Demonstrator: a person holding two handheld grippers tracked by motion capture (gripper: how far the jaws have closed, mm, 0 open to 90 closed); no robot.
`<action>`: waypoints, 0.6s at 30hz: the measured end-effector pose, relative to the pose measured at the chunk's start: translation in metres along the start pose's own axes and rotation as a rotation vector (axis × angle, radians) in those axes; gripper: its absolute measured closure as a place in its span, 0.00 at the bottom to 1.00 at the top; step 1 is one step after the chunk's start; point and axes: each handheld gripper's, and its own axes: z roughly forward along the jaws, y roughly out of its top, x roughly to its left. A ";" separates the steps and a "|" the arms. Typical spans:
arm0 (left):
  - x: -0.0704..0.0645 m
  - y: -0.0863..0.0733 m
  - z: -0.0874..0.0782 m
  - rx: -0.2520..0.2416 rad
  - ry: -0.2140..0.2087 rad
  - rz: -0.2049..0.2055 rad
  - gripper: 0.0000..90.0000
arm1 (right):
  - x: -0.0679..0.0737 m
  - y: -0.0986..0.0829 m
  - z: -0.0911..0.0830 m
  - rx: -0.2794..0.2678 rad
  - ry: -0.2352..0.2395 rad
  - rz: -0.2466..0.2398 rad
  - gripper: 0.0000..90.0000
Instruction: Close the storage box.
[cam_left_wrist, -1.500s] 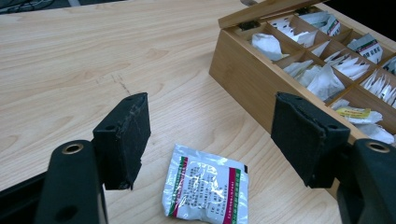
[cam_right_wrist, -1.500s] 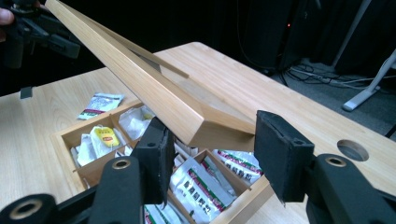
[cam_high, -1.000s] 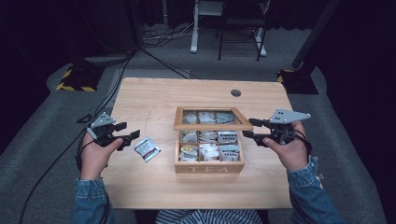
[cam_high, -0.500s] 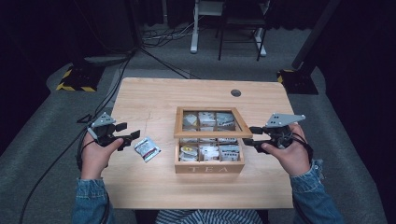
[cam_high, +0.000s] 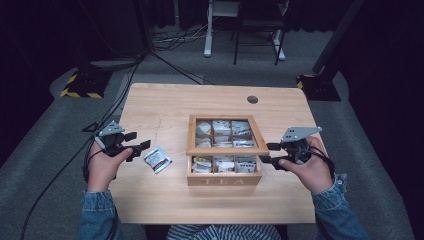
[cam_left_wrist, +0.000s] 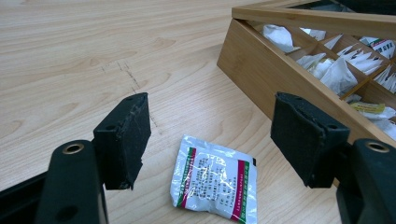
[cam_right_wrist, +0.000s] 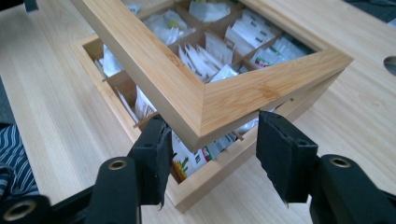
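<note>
1. The tea box (cam_high: 224, 177) sits mid-bench (cam_high: 165, 100); its glazed wooden lid (cam_right_wrist: 205, 100) hangs partly raised.
2. The right gripper (cam_right_wrist: 210, 156) is wide open, jaws flanking the lid's corner, holding nothing.
3. The lid looks rigid and light on its hinge; take hold at the wooden frame, not the pane.
4. The left gripper (cam_left_wrist: 212, 140) hovers open over a thin, slippery foil sachet (cam_left_wrist: 215, 183) lying beside the box; best pinched at its edge.

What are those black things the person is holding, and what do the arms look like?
Each hand holds a black handheld gripper: the left gripper and the right gripper both end in two blocky black jaws with brass-coloured rivets behind them. A grey three-cornered plate sits on top of each, and a dark cable trails from each. The person wears blue denim sleeves with buttoned cuffs.
</note>
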 end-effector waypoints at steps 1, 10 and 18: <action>0.000 0.000 0.000 0.000 0.000 -0.001 0.33 | 0.000 0.000 0.000 0.008 0.002 -0.001 0.52; 0.002 -0.002 0.001 0.006 -0.006 -0.010 0.33 | 0.002 -0.004 0.007 0.079 0.021 -0.006 0.52; 0.003 -0.002 0.001 0.007 -0.003 -0.011 0.33 | 0.004 -0.009 0.011 0.107 0.034 -0.002 0.52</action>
